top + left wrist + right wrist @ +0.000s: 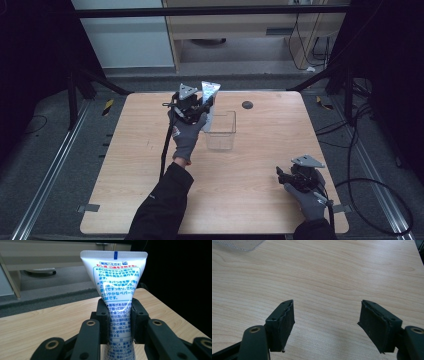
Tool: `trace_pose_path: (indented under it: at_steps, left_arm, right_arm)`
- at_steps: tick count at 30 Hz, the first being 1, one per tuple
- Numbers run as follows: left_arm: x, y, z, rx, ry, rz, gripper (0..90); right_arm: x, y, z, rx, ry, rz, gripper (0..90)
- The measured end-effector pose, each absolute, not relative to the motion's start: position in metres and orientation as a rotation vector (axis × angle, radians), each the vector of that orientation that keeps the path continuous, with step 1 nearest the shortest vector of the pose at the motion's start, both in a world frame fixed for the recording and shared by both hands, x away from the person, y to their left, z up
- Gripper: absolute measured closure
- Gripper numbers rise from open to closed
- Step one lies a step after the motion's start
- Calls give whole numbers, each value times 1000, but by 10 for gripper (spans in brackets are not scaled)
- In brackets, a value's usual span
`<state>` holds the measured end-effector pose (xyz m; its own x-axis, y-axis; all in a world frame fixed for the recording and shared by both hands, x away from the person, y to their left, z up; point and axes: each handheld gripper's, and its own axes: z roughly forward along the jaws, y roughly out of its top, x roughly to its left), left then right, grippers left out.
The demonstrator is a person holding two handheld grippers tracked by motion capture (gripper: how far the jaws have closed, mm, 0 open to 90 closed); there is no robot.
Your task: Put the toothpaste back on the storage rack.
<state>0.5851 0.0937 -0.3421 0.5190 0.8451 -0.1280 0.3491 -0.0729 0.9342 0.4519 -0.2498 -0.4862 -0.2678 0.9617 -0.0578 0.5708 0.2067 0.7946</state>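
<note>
A white toothpaste tube (115,280) with blue and red print stands upright between the pads of my left gripper (119,320), which is shut on it. In the high view that left gripper (192,107) holds the tube (209,100) just left of a clear plastic container (221,131) near the table's far middle, the tube's flat crimped end up. My right gripper (325,322) is open above bare wood with nothing between its jaws. It rests low at the table's near right corner (295,177).
The wooden table (250,165) has a small dark round spot (247,105) near its far edge. A black cable (165,145) trails from the left gripper along the forearm. Metal rails and cables lie on the floor on both sides.
</note>
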Motion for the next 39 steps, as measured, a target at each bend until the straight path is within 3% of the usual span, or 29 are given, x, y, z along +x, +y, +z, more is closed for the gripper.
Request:
trace_pose_path:
  at_steps: [39]
  left_arm:
    - [621,49,-383,1702,1032,533,723]
  right_arm:
    - [452,-248,-487,1413,1924,897,280]
